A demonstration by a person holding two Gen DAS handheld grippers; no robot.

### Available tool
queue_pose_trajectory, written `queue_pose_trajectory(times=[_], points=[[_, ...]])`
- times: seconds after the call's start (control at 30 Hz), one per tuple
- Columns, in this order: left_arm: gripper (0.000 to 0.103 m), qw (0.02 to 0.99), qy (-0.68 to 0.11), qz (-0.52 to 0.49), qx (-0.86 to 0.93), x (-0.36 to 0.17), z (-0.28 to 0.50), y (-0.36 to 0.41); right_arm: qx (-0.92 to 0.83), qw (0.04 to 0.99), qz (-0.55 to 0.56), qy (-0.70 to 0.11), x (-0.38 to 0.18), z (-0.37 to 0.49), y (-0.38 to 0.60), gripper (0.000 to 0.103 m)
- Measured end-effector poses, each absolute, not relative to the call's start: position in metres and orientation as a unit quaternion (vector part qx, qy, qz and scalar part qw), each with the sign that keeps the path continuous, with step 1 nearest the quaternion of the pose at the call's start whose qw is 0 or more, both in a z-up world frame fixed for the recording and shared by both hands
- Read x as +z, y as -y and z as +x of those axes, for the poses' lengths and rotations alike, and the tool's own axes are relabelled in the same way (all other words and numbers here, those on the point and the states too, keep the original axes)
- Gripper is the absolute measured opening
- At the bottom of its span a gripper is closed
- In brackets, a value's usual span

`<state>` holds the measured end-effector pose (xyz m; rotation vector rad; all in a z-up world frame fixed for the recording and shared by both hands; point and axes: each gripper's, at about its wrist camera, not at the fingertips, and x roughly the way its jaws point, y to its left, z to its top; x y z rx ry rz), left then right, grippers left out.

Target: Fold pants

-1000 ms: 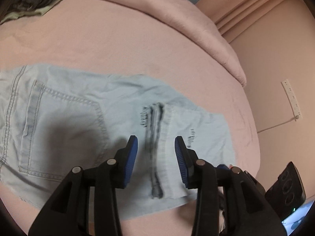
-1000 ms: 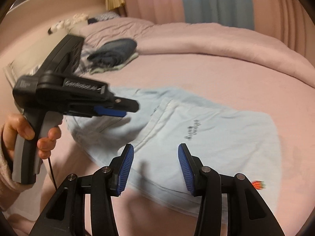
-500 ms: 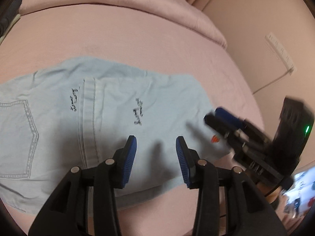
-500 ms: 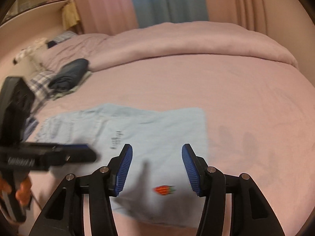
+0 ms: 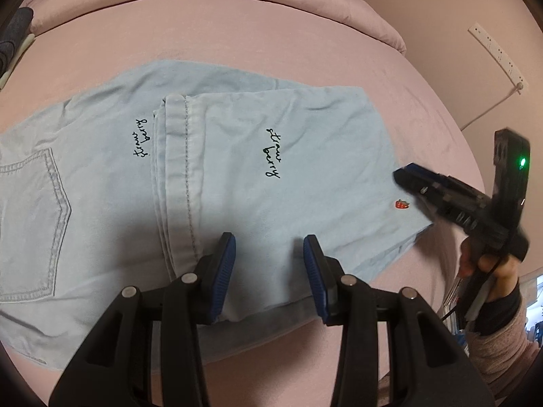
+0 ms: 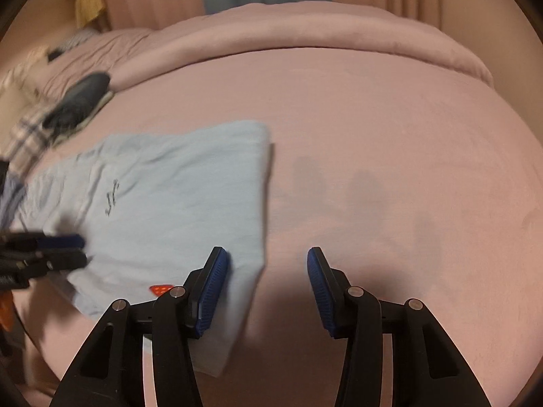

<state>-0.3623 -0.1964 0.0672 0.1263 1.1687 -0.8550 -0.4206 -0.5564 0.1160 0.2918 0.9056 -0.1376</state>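
Observation:
Light blue denim pants (image 5: pixel 237 176) lie flat on the pink bed, the legs folded back over the seat. Black "strawberry" script and a small red strawberry patch (image 5: pixel 401 204) show on the top layer. My left gripper (image 5: pixel 269 273) is open and empty, just above the near edge of the pants. My right gripper (image 6: pixel 268 291) is open and empty over the fold's right edge; it also shows in the left wrist view (image 5: pixel 412 178) beside the strawberry corner. The pants (image 6: pixel 176 203) fill the left of the right wrist view.
The pink bed sheet (image 6: pixel 390 169) spreads to the right. A rolled pink duvet (image 6: pixel 322 37) lies at the back. Folded dark clothes (image 6: pixel 79 103) sit at the far left. A white power strip (image 5: pixel 497 56) hangs on the wall on the right.
Both grippers swung to the right along the pants. The view went from the pocket and hem area to the folded end with the strawberry patch. Both stayed open.

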Motion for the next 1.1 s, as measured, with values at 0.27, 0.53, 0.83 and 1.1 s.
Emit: queue_pose_trajectory(times=[0.27,0.53,0.83,1.1], points=[[0.044,0.736,-0.525,0.059,-0.422,0.087,-0.374,0.234,-0.054,0.901,0.156,-0.4,0.135,-0.402,0.565,0.048],[0.042,0.711,-0.511,0.081,-0.477,0.087,-0.392,0.304,0.004,0.903,0.126,-0.41,0.142,-0.343,0.559,0.039],[0.042,0.696,-0.512,0.116,-0.49,0.067,-0.412,0.348,0.054,0.879,0.103,-0.463,0.115,-0.315,0.57,0.038],[0.042,0.684,-0.528,0.075,-0.498,0.071,-0.413,0.326,0.053,0.885,0.124,-0.446,0.12,-0.323,0.576,0.038]])
